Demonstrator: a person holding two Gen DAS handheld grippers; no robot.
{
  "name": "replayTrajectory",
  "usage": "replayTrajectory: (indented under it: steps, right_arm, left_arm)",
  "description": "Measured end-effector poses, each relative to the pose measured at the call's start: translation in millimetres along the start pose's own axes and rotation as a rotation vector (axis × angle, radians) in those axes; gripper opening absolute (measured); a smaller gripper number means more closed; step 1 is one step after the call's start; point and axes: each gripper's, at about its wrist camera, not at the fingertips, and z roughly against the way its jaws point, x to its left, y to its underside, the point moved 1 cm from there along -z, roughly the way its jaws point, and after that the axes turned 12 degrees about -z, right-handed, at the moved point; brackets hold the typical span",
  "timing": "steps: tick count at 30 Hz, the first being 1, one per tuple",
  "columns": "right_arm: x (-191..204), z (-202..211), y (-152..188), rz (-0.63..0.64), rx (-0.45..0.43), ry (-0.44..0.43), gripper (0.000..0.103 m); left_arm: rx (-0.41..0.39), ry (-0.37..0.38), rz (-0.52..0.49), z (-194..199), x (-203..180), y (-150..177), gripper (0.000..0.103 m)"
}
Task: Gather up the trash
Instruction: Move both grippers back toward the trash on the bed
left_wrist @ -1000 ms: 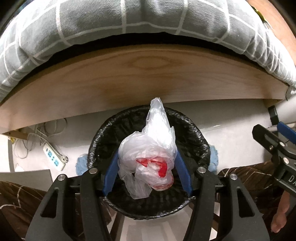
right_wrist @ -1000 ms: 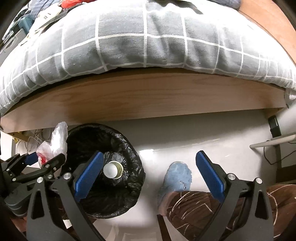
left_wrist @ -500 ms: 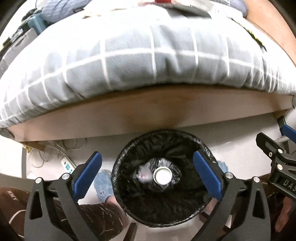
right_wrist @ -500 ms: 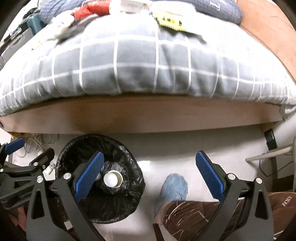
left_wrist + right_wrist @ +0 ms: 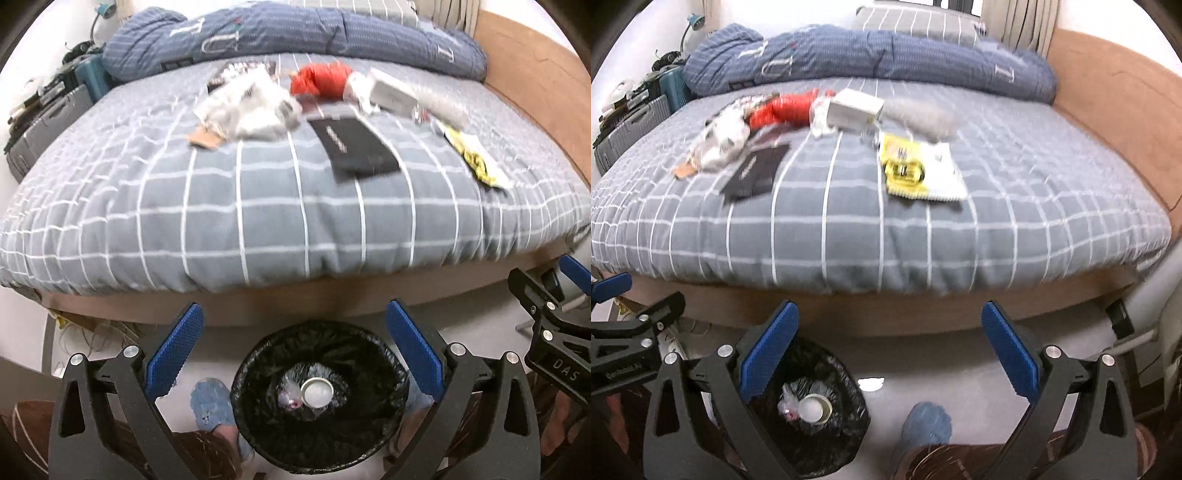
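Observation:
A black-lined trash bin (image 5: 317, 398) stands on the floor at the foot of the bed; inside lie a clear plastic bag (image 5: 290, 397) and a paper cup (image 5: 316, 392). The bin also shows in the right wrist view (image 5: 816, 410). My left gripper (image 5: 293, 343) is open and empty above the bin. My right gripper (image 5: 888, 349) is open and empty over the floor right of the bin. On the grey checked bed lie a red bag (image 5: 319, 79), a white crumpled bag (image 5: 247, 107), a black packet (image 5: 352, 147), a white box (image 5: 855, 109) and a yellow packet (image 5: 912, 168).
A blue duvet (image 5: 295, 37) lies at the head of the bed. A grey suitcase (image 5: 44, 129) stands left of the bed. The person's blue slippers (image 5: 929, 424) and legs are on the floor by the bin. Cables lie under the bed's left corner (image 5: 103, 328).
My left gripper opened and let the plastic bag drop into the bin. Both grippers then rose and tilted up, bringing the bed top and its litter into view.

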Motion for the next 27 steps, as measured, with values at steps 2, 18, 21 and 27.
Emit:
replayTrajectory:
  steps: [2, 18, 21, 27]
  right_arm:
    - [-1, 4, -7, 0.001, -0.022, -0.003, 0.096]
    - [-13, -5, -69, -0.029, -0.098, -0.043, 0.096]
    - [-15, -19, -81, -0.045, -0.079, -0.051, 0.095]
    - [-14, -52, -98, -0.062, -0.028, -0.043, 0.095]
  left_arm:
    - [-0.012, -0.011, 0.0, 6, 2, -6, 0.097]
    - [-0.121, -0.034, 0.095, 9, 46, -65, 0.097]
    - [-0.142, -0.058, 0.087, 2, 56, -81, 0.097]
    - [-0.13, -0.065, 0.08, -27, 76, -111, 0.097]
